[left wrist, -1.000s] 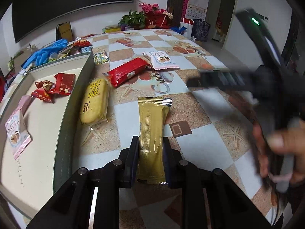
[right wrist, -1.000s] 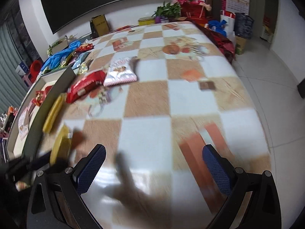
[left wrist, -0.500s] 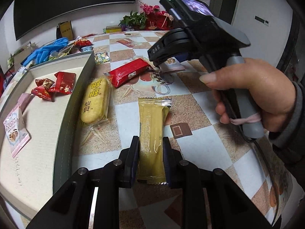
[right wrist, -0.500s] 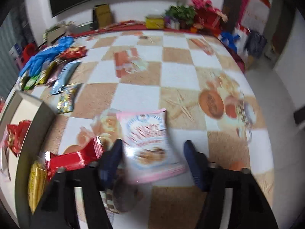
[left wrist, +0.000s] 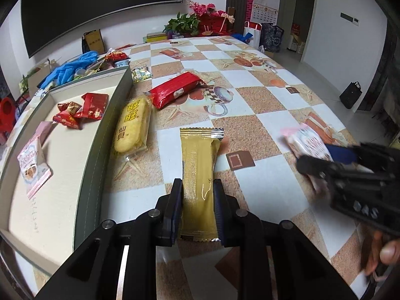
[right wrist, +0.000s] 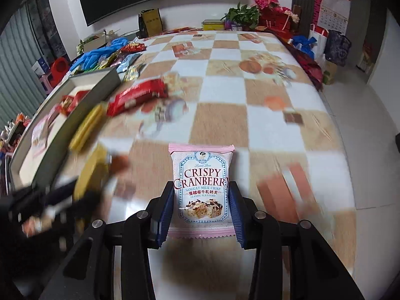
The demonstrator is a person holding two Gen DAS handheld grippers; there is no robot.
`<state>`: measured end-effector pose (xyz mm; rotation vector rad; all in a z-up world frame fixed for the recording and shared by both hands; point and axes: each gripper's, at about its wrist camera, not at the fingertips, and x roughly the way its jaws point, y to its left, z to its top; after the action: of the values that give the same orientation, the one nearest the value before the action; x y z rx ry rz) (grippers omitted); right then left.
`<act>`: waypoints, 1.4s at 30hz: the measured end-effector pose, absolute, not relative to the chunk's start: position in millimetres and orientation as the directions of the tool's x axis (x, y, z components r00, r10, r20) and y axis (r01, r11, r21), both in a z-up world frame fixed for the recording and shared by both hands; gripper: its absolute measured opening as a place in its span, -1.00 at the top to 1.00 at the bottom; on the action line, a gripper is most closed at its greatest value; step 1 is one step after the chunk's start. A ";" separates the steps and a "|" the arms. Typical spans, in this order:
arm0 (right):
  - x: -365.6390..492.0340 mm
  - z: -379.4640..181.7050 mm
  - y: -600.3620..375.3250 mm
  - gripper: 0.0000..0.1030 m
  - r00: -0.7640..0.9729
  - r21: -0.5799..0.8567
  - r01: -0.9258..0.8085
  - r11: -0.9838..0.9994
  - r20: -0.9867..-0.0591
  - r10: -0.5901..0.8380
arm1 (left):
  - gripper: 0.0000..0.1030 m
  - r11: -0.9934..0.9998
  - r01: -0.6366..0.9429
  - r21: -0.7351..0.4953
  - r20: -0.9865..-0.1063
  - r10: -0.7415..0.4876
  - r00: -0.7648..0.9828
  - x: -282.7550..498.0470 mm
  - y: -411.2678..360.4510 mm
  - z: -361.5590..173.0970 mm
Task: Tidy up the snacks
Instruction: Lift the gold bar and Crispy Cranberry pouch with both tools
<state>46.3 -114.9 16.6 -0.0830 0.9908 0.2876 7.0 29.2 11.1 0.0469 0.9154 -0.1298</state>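
Note:
My left gripper [left wrist: 197, 187] is shut on a long gold snack packet [left wrist: 198, 172] and holds it over the checkered table. My right gripper [right wrist: 202, 187] is shut on a pink Crispy Cranberry nougat packet [right wrist: 203, 190] and carries it above the table; it shows blurred at the right of the left wrist view [left wrist: 310, 147]. A grey-rimmed tray [left wrist: 100, 140] at the left holds red candies [left wrist: 82, 108] and another pink nougat packet [left wrist: 32, 165]. A yellow cake packet [left wrist: 132, 125] and a red packet [left wrist: 175, 92] lie beside the tray.
A small colourful packet [left wrist: 141, 74], blue gloves [left wrist: 70, 68] and more wrappers lie past the tray's far end. Flowers and a plant [left wrist: 200, 21] stand at the table's far edge. The table's right edge drops to the floor [right wrist: 362, 115].
My right gripper reached the pink nougat packet by the red one, shut on it and carried it back toward the near right of the table. My left gripper has stayed still with the gold packet.

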 end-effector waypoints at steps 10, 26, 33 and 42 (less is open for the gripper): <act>3.5 27.4 -119.6 0.16 0.516 0.111 -0.294 0.949 -0.818 0.256 | 0.50 0.992 0.127 -0.018 -0.801 -0.091 0.591 -13.6 30.2 24.0; -10.1 51.4 -87.6 0.16 0.509 0.158 -0.380 0.911 -0.787 0.349 | 0.52 0.999 0.049 -0.018 -0.770 -0.046 0.637 -28.6 58.4 60.1; -9.2 63.0 -57.5 0.16 0.498 0.158 -0.449 0.879 -0.773 0.393 | 0.56 0.999 -0.024 -0.042 -0.753 -0.016 0.658 -29.9 90.4 74.1; -3.7 78.6 -21.1 0.16 0.494 0.143 -0.516 0.844 -0.756 0.430 | 0.87 0.990 -0.072 -0.123 -0.747 -0.045 0.663 -29.0 127.6 75.6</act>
<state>-3.7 -21.1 78.6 -0.1073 0.8847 0.5748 -29.0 127.6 75.6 -0.1462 0.8462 0.0155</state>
